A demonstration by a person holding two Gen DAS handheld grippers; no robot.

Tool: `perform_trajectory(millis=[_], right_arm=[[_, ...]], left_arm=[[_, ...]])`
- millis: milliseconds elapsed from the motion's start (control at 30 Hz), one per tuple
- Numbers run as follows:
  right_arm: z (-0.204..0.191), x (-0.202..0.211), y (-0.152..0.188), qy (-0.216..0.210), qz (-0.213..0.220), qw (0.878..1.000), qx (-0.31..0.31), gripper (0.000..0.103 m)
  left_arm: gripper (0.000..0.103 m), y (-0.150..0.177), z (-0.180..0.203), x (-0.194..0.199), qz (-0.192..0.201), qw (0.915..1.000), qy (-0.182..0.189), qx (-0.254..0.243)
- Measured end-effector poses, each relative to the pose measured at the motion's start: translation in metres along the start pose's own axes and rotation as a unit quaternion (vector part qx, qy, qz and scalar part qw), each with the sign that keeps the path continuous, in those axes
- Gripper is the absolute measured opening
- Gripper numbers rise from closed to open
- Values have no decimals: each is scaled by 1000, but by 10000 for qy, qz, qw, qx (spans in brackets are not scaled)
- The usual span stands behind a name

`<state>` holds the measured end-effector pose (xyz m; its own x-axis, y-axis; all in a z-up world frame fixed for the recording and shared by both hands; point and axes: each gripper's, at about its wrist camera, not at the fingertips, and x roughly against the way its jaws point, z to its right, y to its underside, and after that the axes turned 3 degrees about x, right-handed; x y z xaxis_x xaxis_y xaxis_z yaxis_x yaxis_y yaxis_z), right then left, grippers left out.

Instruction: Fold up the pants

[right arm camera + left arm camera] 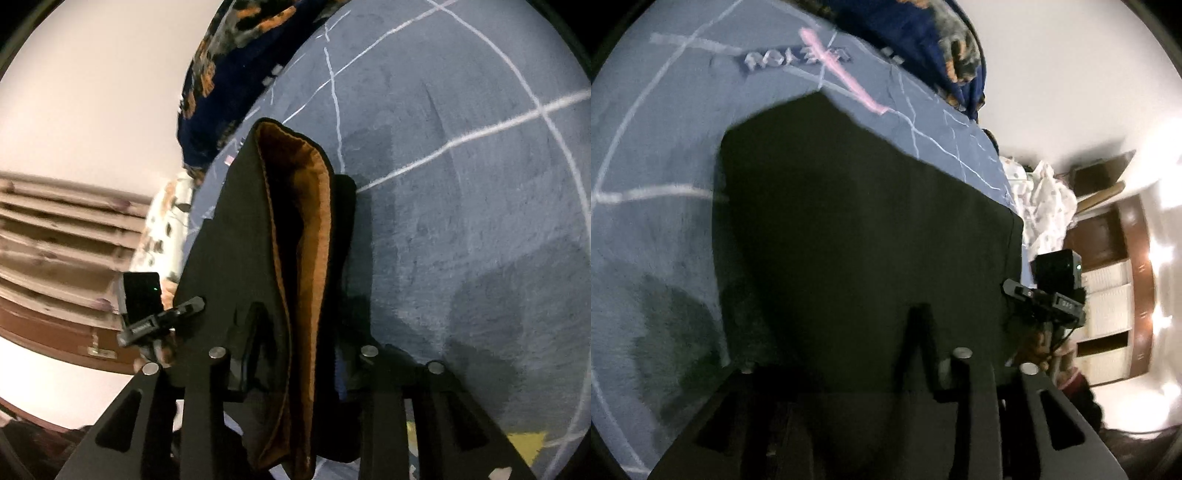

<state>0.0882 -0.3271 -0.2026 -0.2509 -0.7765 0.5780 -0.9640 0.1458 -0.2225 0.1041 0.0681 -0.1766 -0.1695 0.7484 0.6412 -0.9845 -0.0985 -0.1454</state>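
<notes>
Dark pants [849, 221] lie spread flat on the blue bedspread [665, 147] and fill the middle of the left wrist view. My left gripper [886, 332] rests at their near edge. One finger [919, 332] shows off-centre on the cloth, and the other is lost in the dark fabric. In the right wrist view the pants [306, 221] form a folded bundle with an orange-brown lining. That bundle runs between the parted fingers of my right gripper [299, 325]. Its left finger [255, 325] stands beside the fold, while the right finger is hidden behind cloth.
A dark blue patterned blanket [923, 29] is heaped at the bed's far end, and a white printed cloth [1041, 199] lies past the edge. A wooden cabinet [1108, 258] stands by the wall. The bedspread [461, 184] stretches to the right, with a yellow patch [524, 443] near me.
</notes>
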Motion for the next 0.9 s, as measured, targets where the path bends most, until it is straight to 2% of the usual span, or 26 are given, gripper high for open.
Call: perform_trajectory(millis=[133,233,300,367,433,500,567,700,900], right_arm=[[-8,-3,-5,222,-124,9996,158,35],[-3,-5,-7,6,-253,9997,12,39],[-1,-9,-8,-182,-319,9993,-80,42],[-6,-14,-7,-197,-319,9993,-32,42],[-17,-20,-5,-15,-295,9994,178,33],[-20,-22,-2,132,-222,9992,291,29],[-22,-21,0,178,-150,9990,391,28],[-25,-21,4,287,31,9972,686,27],[-30,-22,10,463,373,9932,999,26]], left_arm=[[34,1,-8,0,-31,9996,274,98],[34,5,2,-4,4,9992,106,-377],[32,8,5,-6,37,9986,34,-532],[28,9,8,-8,148,9979,-93,-616],[25,13,13,-7,261,9962,-276,-787],[24,18,18,-7,371,9933,-466,-987],[24,22,20,-8,443,9917,-577,-1061],[24,21,17,-8,488,9917,-489,-1087],[25,26,26,-9,615,9855,-800,-1361]])
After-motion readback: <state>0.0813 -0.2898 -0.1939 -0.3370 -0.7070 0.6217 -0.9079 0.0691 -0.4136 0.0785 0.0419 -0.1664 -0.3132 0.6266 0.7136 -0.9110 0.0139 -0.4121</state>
